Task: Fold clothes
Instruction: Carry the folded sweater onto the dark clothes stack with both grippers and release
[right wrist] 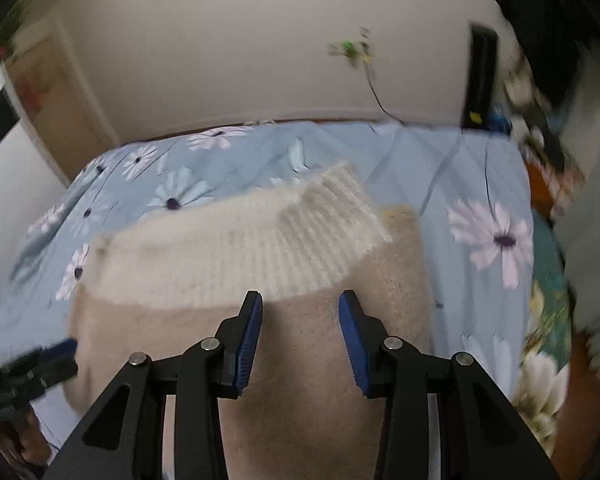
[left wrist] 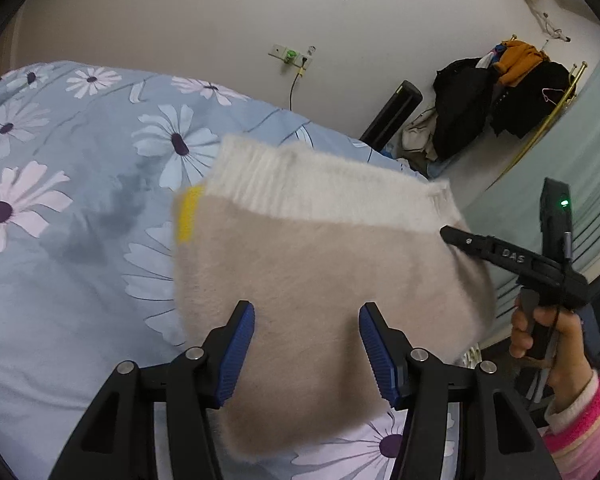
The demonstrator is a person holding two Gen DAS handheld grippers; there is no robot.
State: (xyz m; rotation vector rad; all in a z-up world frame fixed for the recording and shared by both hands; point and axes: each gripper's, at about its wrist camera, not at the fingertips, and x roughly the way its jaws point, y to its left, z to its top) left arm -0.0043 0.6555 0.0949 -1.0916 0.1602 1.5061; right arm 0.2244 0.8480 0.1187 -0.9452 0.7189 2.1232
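On a blue daisy-print bedsheet (left wrist: 80, 240), fuzzy beige sweater with white ribbed hem (left wrist: 320, 264), left gripper (left wrist: 307, 354) and right gripper (right wrist: 300, 338) spread wide, gripping nothing.

Your widest bare stretch of the bed (left wrist: 60, 280) lies left of the sweater (left wrist: 320, 280). On the right, your right gripper (left wrist: 452, 236) touches the sweater's edge and blocks that side. At the bed's far corner stand a black bar (left wrist: 392, 114) and a clothes pile (left wrist: 496, 96).

A home bedroom: floral bedspread (left wrist: 80, 200), clothes heaped on a rack (left wrist: 500, 92).
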